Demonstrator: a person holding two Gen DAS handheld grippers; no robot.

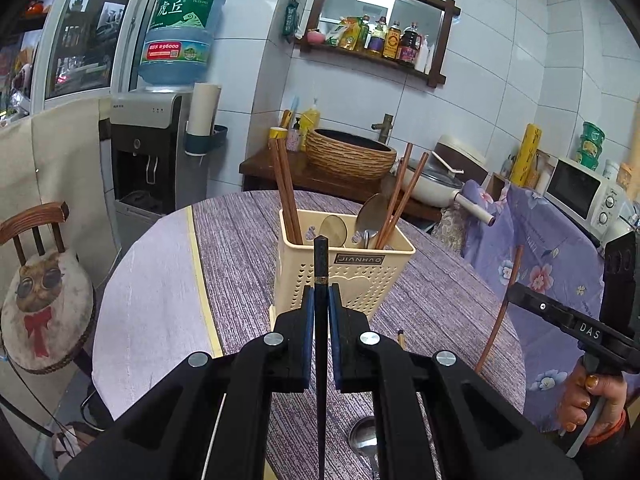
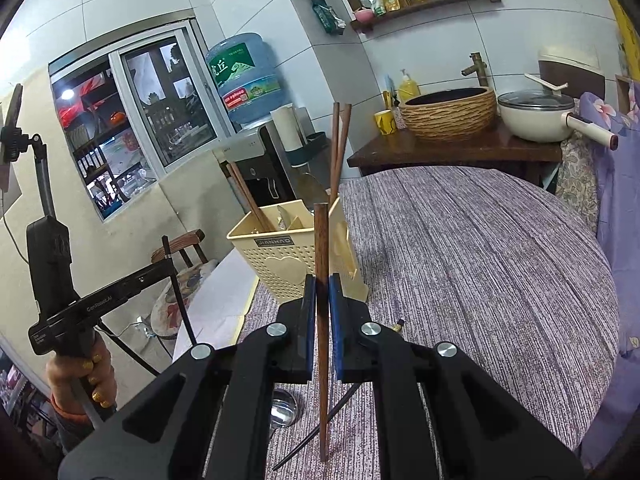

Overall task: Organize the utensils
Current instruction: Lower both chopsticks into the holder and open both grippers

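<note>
Home kitchen: tiled walls, condiment shelf point(image 1: 376, 38), microwave point(image 1: 584, 196), water dispenser point(image 1: 148, 156).

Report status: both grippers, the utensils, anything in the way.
Left gripper shut on black chopstick. Right gripper shut on brown chopstick. Utensil holder ahead, part filled. Spoon, black chopstick still on table; path unobstructed.

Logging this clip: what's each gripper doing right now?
Left gripper: shut on a black chopstick.
Right gripper: shut on a brown chopstick.

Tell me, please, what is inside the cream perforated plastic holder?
The cream perforated plastic holder holds brown wooden chopsticks and metal spoons; their lower ends and the holder's bottom are hidden.
</note>
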